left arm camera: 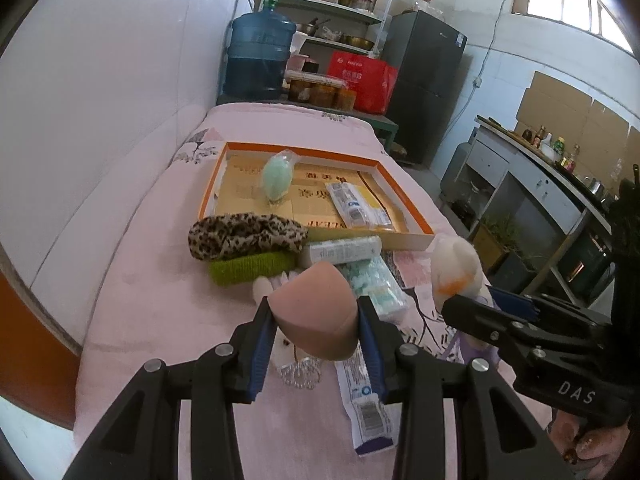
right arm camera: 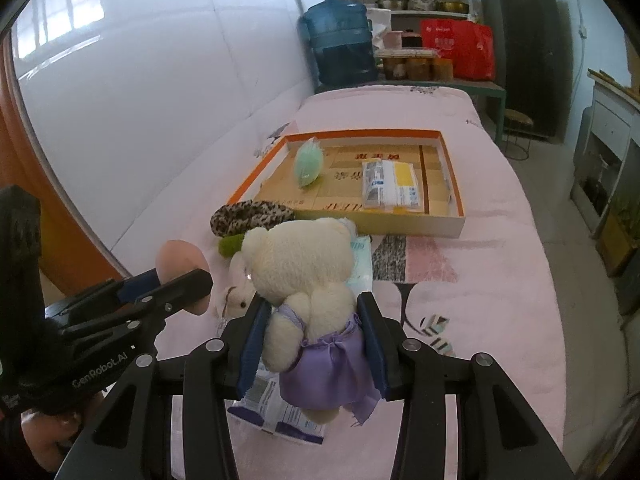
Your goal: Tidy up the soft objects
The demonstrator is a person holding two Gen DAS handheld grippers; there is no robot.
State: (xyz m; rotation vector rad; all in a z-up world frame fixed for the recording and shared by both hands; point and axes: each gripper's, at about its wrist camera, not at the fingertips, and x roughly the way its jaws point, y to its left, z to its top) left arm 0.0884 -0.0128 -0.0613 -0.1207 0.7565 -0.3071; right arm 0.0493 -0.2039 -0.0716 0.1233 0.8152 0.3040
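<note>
home kitchen | fridge | pot shelves | water jug

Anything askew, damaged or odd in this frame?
One small thing: the teddy bear in the right claw has a purple skirt with a loose, frayed corner hanging down. Nothing spilled; the tray sits flat on the bed.

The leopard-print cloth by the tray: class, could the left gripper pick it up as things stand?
Probably not yet. The left gripper is shut on the pink sponge, so its jaws are full. The leopard-print cloth itself lies uncovered ahead.
</note>
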